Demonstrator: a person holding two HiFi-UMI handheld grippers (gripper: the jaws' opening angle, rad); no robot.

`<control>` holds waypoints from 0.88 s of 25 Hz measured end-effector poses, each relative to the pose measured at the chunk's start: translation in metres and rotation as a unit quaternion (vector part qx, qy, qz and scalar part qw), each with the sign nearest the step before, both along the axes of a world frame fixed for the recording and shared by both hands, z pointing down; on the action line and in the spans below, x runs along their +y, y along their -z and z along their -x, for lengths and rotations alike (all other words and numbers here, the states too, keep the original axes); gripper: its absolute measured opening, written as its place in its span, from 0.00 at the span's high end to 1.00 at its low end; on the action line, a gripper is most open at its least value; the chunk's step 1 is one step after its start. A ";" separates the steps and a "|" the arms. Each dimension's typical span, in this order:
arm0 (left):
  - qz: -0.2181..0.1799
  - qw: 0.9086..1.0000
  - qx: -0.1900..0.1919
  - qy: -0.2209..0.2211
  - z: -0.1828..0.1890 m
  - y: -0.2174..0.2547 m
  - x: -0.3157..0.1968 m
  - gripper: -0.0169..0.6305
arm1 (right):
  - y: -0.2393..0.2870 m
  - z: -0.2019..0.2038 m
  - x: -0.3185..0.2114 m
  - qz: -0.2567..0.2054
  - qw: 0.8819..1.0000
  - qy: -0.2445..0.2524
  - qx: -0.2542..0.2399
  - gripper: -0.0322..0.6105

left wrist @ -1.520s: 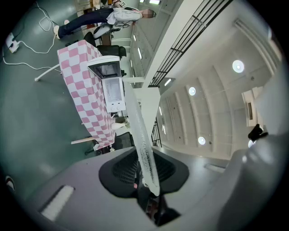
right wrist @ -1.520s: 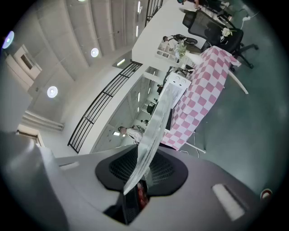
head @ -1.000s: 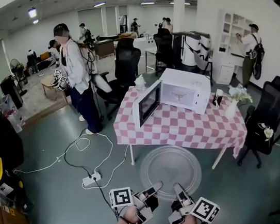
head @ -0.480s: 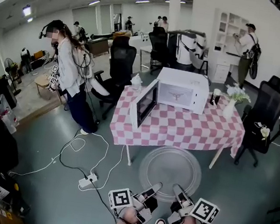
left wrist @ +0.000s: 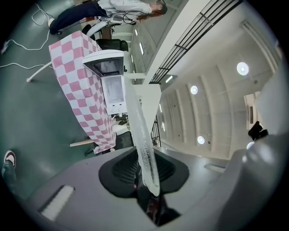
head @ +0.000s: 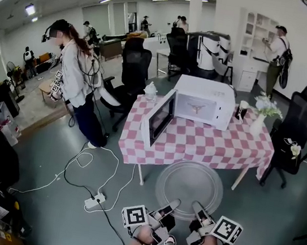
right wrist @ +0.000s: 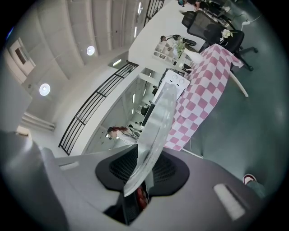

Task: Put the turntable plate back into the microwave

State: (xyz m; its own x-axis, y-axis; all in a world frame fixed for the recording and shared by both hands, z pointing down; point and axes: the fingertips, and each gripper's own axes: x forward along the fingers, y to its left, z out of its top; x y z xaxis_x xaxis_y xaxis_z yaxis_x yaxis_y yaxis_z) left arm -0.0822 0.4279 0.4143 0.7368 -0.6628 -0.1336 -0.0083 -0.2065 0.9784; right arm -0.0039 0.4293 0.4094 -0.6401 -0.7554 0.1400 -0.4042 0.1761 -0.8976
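At the far left of the head view a bystander in a pale jacket (head: 73, 76) is seen standing, with a white cable (head: 81, 162) trailing across the grey floor (head: 52, 149) to a power strip (head: 96, 199). Further right, the microwave's door (head: 160, 117) is swung open to the left over the near edge of a table (head: 196, 145) covered in pink and white checks. Low in the middle, the left gripper (head: 168, 206) is clamped on the near rim of the turntable plate (head: 190, 184), a clear glass disc that is held flat in the air, short of the table. In the left gripper view the rim is seen pinched edge-on between the jaws. Directly beyond the plate's far rim, the white microwave (head: 202, 101) is set on the table with its cavity facing the person. Just right of the left gripper, the right gripper (head: 198, 209) is closed on the same near rim, and its own view shows the glass gripped between its jaws. Both grippers are placed side by side and about equally far from the oven. A forward carry, far rim first, is judged to be needed, and the open door is passed more closely on the left gripper's side. At the right, a vase of flowers (head: 259, 115) and a black chair (head: 298, 132) are seen.
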 end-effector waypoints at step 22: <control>0.016 0.999 -0.037 0.012 -0.032 -0.009 -0.221 0.89 | -0.004 -0.030 -0.226 -0.006 0.999 0.037 -0.023 0.83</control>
State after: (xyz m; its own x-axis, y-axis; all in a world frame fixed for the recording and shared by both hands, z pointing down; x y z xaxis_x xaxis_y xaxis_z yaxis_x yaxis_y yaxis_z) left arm -0.0506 0.2069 0.4233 0.7283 -0.6829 -0.0570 -0.0857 -0.1732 0.9811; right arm 0.0263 0.2033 0.4135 -0.6991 -0.7079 0.1008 -0.3488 0.2146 -0.9123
